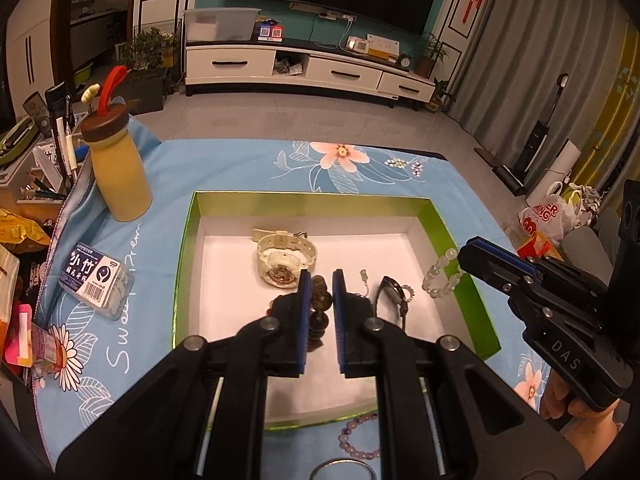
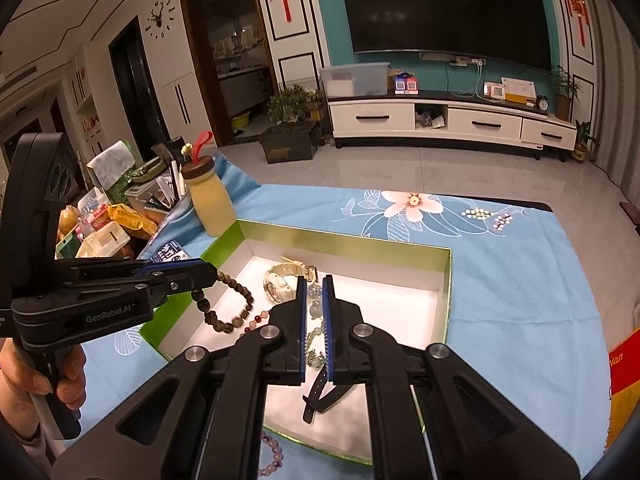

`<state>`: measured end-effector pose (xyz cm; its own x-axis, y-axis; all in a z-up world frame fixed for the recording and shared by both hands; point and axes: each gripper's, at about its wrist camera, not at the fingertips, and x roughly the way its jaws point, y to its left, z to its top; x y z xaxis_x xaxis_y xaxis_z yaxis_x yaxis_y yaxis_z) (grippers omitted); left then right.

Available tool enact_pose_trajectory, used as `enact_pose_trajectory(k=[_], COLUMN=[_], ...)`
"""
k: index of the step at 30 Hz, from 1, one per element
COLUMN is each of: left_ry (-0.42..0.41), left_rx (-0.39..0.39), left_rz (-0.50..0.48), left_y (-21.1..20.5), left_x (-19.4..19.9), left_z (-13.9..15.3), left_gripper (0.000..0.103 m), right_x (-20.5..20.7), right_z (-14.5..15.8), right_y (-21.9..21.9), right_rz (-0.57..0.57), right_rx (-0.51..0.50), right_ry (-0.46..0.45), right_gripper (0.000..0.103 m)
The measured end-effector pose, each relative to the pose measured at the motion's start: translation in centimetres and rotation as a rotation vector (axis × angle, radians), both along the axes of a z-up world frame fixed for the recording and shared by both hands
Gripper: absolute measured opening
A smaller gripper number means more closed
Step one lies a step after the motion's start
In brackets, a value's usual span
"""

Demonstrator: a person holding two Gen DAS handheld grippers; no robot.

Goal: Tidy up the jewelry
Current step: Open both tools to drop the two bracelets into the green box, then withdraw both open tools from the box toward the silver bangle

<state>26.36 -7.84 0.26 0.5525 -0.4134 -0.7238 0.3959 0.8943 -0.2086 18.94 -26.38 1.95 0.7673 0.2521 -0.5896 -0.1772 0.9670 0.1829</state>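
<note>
Jewelry lies in and around a shallow green-rimmed box [image 1: 448, 236] with a white floor, set on a blue floral tablecloth [image 1: 224, 168]. Nearest the viewer, outside the box's near rim, a purple bead bracelet [image 1: 358, 438] rests on the cloth, and beside it a thin ring-shaped bangle [image 1: 344, 465] is cut off by the lower edge of the left wrist view. Left gripper [image 1: 321, 280]: jaws drawn nearly together, clamped on a dark brown bead bracelet [image 2: 228, 304] that hangs from the tips over the box's left part. Right gripper [image 2: 315, 282]: jaws closed on a pale green bead bracelet [image 1: 442, 272], which dangles from the tips above the box's right rim in the left wrist view. A hand [image 2: 44, 376] grips the left gripper's handle; a second hand [image 1: 576, 408] shows under the right one. On the box floor lie a dark-strapped watch [image 1: 394, 292], a small red-and-pale bead strand [image 2: 256, 320] and, farther back, a cream watch [image 1: 286, 258]. Left of the box, on the cloth, sit a small clear labelled case [image 1: 96, 282] and a yellow bottle [image 1: 120, 168] with a brown lid and a red loop. Beyond the table: tiled floor, a white TV cabinet [image 1: 308, 68] and a dark television [image 2: 448, 8] on a teal wall
</note>
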Motion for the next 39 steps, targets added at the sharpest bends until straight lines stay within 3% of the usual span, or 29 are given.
enact_pose_trajectory(k=[19,20,22,28,39], left_ry=[0.046,0.05,0.054,-0.003,-0.088], left_rx=[0.041,0.039,0.032,0.034,0.06], left_rz=[0.039,0.045,0.048,0.056,0.088], left_y=[-0.5,-0.4,-0.2,0.4,2.8], left_x=[2.8,2.7,2.5,0.4,-5.9], left_z=[-2.3,-2.4,-2.3,-0.5,1.8], left_gripper=[0.011,0.012,0.03,0.056,0.069], right_x=[4.4,4.5,4.4,2.8,-4.0], right_z=[-2.6,-2.7,-3.0,-2.9,0.1], right_y=[-1.0,-1.1,-1.6,-2.8,-4.0], right_rz=[-0.048,-0.056,-0.076,-0.092,-0.081], right_rx=[0.065,0.066,0.075,0.104,0.126], right_ry=[0.153,0.157,0.17,0.16,0.069], right_gripper=[0.007,0.011,0.023,0.025,0.025])
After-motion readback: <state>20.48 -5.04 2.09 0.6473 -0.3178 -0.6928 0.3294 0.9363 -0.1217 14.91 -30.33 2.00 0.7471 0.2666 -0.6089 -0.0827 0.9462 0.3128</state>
